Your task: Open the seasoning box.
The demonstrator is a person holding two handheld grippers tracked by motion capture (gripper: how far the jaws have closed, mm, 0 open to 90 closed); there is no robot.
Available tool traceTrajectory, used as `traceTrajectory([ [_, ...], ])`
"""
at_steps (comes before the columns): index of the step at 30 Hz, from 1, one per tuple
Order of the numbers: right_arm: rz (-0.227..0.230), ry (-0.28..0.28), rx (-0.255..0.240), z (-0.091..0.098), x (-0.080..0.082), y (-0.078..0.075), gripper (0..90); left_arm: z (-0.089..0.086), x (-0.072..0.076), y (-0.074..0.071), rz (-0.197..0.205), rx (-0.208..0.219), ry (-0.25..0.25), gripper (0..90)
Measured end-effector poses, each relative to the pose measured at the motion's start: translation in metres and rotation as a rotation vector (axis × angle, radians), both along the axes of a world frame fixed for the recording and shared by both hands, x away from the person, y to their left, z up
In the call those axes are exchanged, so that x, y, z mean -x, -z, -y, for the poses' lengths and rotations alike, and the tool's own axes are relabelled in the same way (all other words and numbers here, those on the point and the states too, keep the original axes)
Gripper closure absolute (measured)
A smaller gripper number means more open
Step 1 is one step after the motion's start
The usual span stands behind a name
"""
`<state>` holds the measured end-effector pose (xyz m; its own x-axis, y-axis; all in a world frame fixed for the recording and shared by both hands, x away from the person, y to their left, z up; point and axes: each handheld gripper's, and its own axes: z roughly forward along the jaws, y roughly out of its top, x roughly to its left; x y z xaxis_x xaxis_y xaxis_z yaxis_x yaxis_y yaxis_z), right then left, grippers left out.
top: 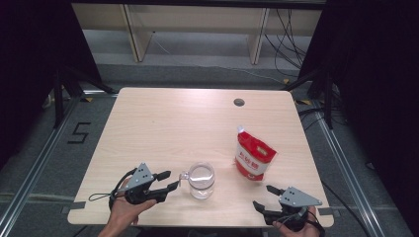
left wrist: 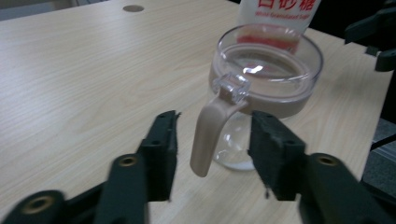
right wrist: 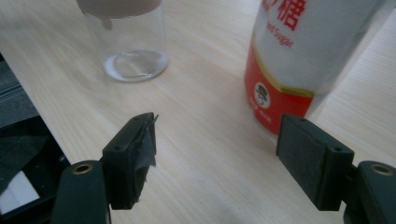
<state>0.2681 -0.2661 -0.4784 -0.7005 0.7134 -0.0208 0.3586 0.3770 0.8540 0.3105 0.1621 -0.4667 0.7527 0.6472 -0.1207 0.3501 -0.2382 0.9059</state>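
The jar [top: 201,180] stands on the worktop [top: 173,123] near its front edge, its beige handle [left wrist: 211,132] pointing to nine o'clock between the left gripper's [top: 168,180] part-open fingers [left wrist: 161,149], which do not touch it. The right gripper [top: 264,197], at four o'clock from the jar, holds its fingers [right wrist: 135,154] wide and empty. The sugar bag [top: 253,159] stands at two o'clock from the jar, its top cut off in both gripper views.

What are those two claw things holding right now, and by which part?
Nothing. The left gripper has the glass jar's handle between its fingers, not touching. The right gripper is open, short of the sugar bag.
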Motion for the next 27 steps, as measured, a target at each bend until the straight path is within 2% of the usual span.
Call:
traceTrajectory([
  [1, -0.027, -0.013, -0.021, -0.002, 0.0, 0.001, 30.0, 0.0, 0.001, -0.001, 0.008, 0.0, 0.0, 60.2],
  [2, -0.012, -0.029, -0.007, -0.003, -0.001, 0.001, 30.0, 0.0, 0.0, -0.002, 0.024, 0.0, 0.014, 63.6],
  [4, -0.031, -0.034, -0.014, -0.005, 0.001, 0.001, 30.0, 0.001, 0.0, -0.004, 0.036, 0.015, 0.022, 72.0],
  [5, -0.016, -0.029, -0.003, -0.005, 0.002, 0.0, 29.9, 0.002, 0.0, -0.005, 0.031, 0.02, 0.021, 75.5],
  [8, 0.002, -0.033, 0.007, -0.005, 0.004, 0.0, 29.9, 0.005, -0.002, -0.009, 0.059, 0.028, -0.004, 84.4],
  [9, -0.023, -0.022, 0.005, -0.004, 0.005, 0.0, 29.9, 0.005, -0.003, -0.01, 0.071, 0.023, 0.002, 86.2],
  [11, -0.009, -0.021, 0.01, -0.003, 0.005, 0.0, 29.9, 0.008, -0.003, -0.011, 0.055, 0.039, -0.007, 88.2],
  [12, -0.023, -0.022, 0.007, -0.003, 0.006, 0.0, 29.9, 0.009, -0.005, -0.012, 0.069, 0.029, 0.0, 89.0],
  [13, -0.017, -0.023, 0.005, -0.002, 0.006, 0.001, 29.9, 0.011, -0.006, -0.012, 0.077, 0.033, 0.009, 89.1],
  [14, -0.019, -0.017, 0.002, -0.003, 0.007, 0.001, 29.9, 0.012, -0.006, -0.014, 0.081, 0.014, 0.006, 89.2],
  [16, 0.0, -0.018, 0.009, -0.002, 0.006, 0.001, 29.9, 0.015, -0.008, -0.013, 0.089, 0.029, 0.006, 89.2],
  [17, -0.003, -0.021, 0.008, -0.003, 0.006, 0.001, 29.9, 0.016, -0.009, -0.013, 0.085, 0.018, 0.007, 89.2],
  [19, -0.018, -0.026, 0.006, -0.003, 0.006, 0.001, 29.9, 0.019, -0.01, -0.012, 0.075, 0.029, 0.012, 89.2],
  [20, -0.022, -0.022, 0.005, -0.003, 0.006, 0.0, 29.9, 0.02, -0.011, -0.012, 0.079, 0.011, 0.01, 89.2],
  [22, -0.005, -0.021, 0.0, -0.004, 0.004, 0.001, 29.8, 0.021, -0.013, -0.011, 0.078, 0.024, 0.016, 89.2],
  [27, -0.029, -0.028, 0.002, -0.005, 0.006, 0.001, 29.8, 0.022, -0.013, -0.012, 0.074, 0.014, 0.013, 89.1],
])
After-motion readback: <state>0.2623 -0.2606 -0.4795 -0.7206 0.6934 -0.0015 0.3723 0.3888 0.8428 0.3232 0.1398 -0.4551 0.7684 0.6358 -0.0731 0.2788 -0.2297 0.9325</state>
